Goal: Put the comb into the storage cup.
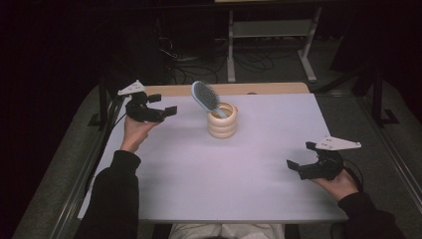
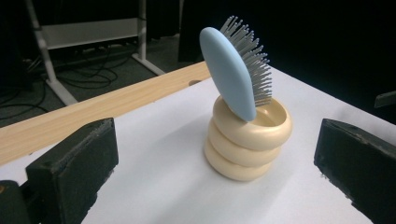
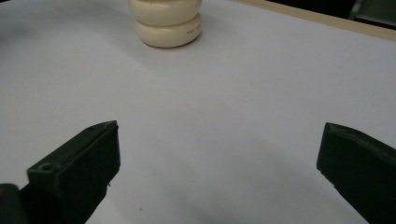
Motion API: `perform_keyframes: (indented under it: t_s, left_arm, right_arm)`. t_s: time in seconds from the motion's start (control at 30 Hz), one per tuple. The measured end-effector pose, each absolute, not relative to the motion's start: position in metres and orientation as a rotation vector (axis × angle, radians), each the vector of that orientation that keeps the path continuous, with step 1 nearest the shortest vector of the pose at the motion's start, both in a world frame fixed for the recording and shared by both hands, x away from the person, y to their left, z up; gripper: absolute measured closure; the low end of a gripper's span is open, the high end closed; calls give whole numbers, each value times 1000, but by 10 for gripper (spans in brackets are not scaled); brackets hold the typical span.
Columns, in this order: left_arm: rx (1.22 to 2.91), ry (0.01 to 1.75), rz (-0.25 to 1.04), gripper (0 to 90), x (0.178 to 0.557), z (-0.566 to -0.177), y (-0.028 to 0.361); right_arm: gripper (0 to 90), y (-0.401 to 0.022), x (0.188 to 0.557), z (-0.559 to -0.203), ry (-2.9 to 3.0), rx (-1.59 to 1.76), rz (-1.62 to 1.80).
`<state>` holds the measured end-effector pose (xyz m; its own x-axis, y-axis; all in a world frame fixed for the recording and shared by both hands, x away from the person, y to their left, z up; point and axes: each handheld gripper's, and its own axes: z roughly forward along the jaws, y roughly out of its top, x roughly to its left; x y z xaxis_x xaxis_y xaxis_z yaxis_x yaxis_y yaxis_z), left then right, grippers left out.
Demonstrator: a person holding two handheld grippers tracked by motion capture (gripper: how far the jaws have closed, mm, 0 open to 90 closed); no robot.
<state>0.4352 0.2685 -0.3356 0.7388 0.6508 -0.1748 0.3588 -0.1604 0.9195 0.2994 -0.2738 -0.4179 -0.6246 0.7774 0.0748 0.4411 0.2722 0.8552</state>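
A cream ribbed holder [image 1: 222, 121] stands upright on the white table [image 1: 209, 174], a little behind its middle. A light blue hairbrush [image 1: 205, 96] rests handle-down in it, its head leaning to the left. In the left gripper view the holder [image 2: 245, 142] and the hairbrush [image 2: 233, 70] show close up, bristles facing right. My left gripper [image 1: 163, 103] is held above the table's left side, open and empty, pointing at the holder. My right gripper [image 1: 301, 155] hovers open and empty near the right edge. The right gripper view shows the holder's base [image 3: 166, 21] far ahead.
A wooden strip [image 1: 234, 88] runs along the table's far edge. Beyond it are a white metal frame [image 1: 268, 40] and cables on a dark floor. Metal rails [image 1: 74, 189] flank the table on both sides.
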Motion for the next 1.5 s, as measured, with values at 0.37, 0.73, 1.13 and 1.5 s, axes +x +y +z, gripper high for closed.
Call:
perform_keyframes:
  t_s: [0.37, 0.73, 1.13, 1.5]
  left_arm:
    - [1724, 802, 322, 0, 412, -335, 290]
    - [1702, 811, 331, 0, 399, -340, 307]
    - [1682, 864, 374, 0, 384, -349, 335]
    - [1643, 897, 407, 0, 369, -365, 357]
  right_arm:
    - [0, -274, 300, -418, 2188, 1114, 1282]
    - [0, -273, 300, -419, 2195, 1114, 1266]
    - [0, -273, 300, -420, 2196, 1114, 1257]
    - [0, -272, 301, -420, 2202, 1116, 1245]
